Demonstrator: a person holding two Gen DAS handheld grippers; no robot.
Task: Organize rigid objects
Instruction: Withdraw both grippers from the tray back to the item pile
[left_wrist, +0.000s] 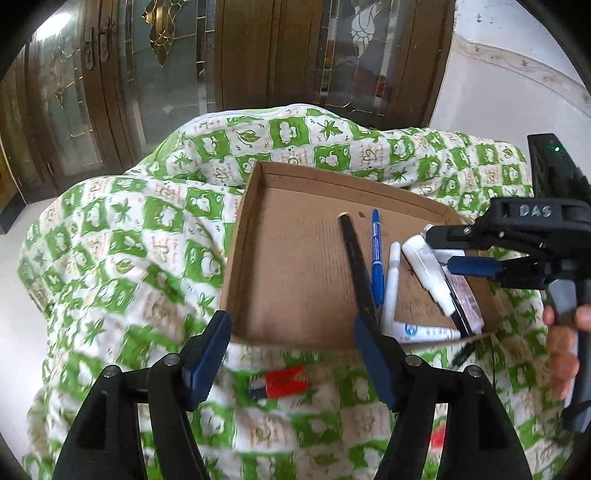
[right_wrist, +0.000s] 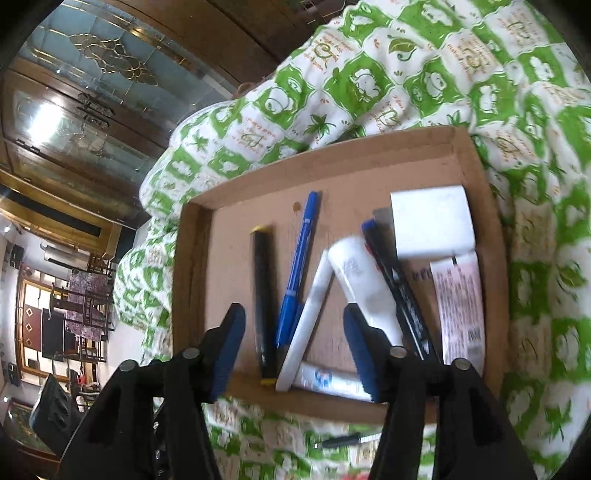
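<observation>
Green-white patterned quilt underneath; wooden glass-door cabinet behind; white wall right.

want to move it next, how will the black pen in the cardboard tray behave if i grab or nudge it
The black pen looks straight and stiff, so it should lift without bending. Its round barrel will probably roll on the flat floor of the cardboard tray if nudged sideways. Its smooth, slim body could slip between pads.
</observation>
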